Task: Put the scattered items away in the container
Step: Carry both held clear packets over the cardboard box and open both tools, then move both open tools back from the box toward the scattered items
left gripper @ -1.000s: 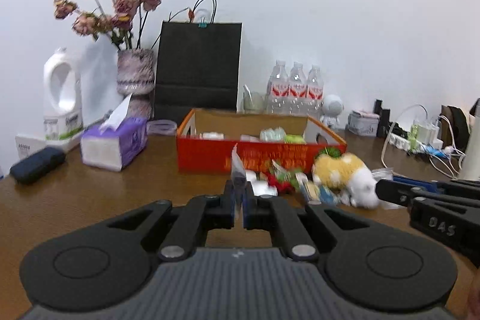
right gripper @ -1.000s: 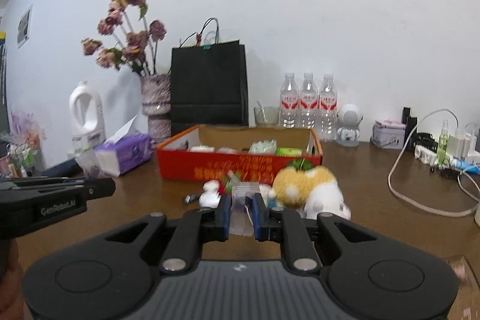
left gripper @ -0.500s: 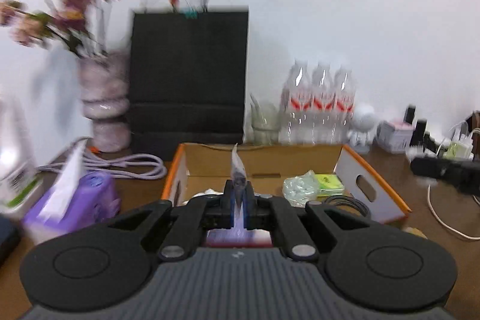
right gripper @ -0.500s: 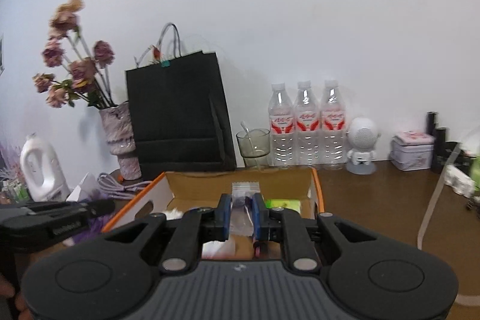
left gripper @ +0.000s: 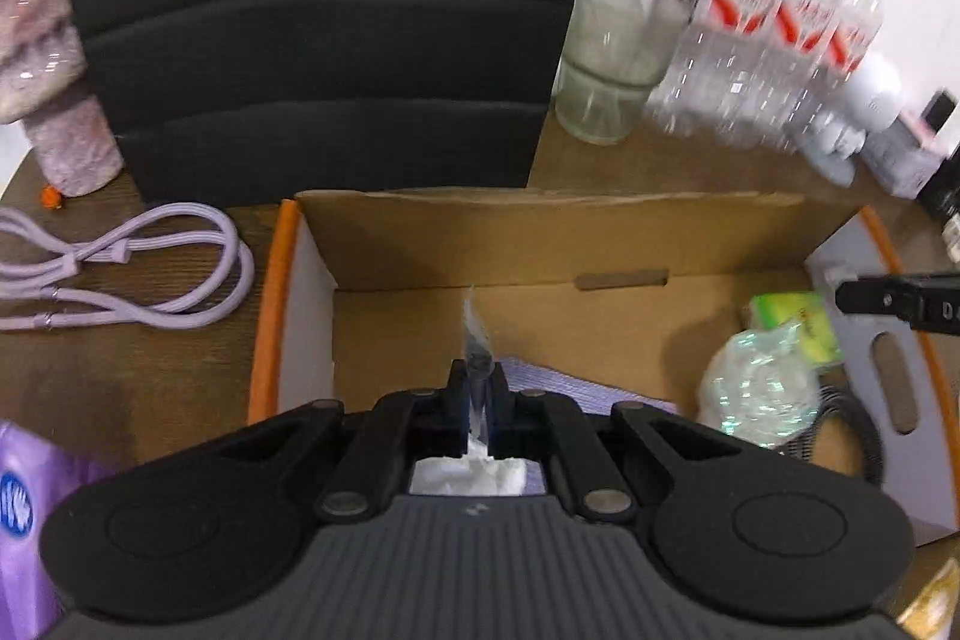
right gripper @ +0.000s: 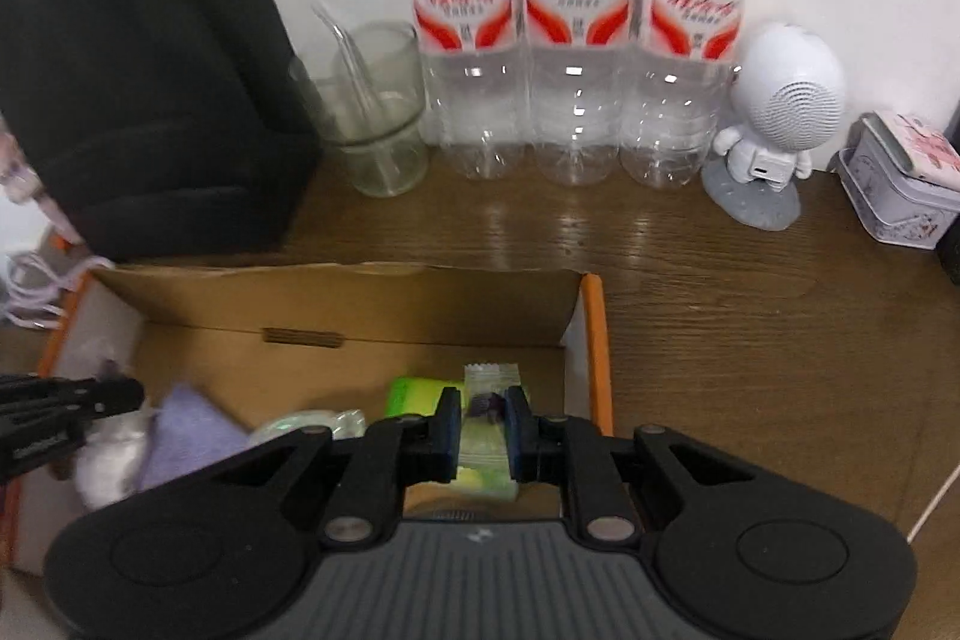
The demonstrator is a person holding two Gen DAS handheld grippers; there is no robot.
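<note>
progress: mid-task, two items not yet dropped | left gripper (left gripper: 478,403) is pinching a thin clear wrapper (left gripper: 475,340) over the box (left gripper: 540,244) | right gripper (right gripper: 485,430) is clamping a clear sachet (right gripper: 491,388) above the box's right end | inside already: green packet (left gripper: 795,325), foil bag (left gripper: 759,394), purple cloth (right gripper: 186,436) | leftovers on the desk (right gripper: 720,340): cannot tell

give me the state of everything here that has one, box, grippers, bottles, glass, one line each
cardboard box: open-topped, partly filled
left gripper: shut on a thin clear wrapper, above the box
right gripper: shut on a small clear packet, above the box
water bottles: upright, in a row by the wall
glass: upright, stirrer inside
purple cable: coiled loosely on the table, outside the box
</note>
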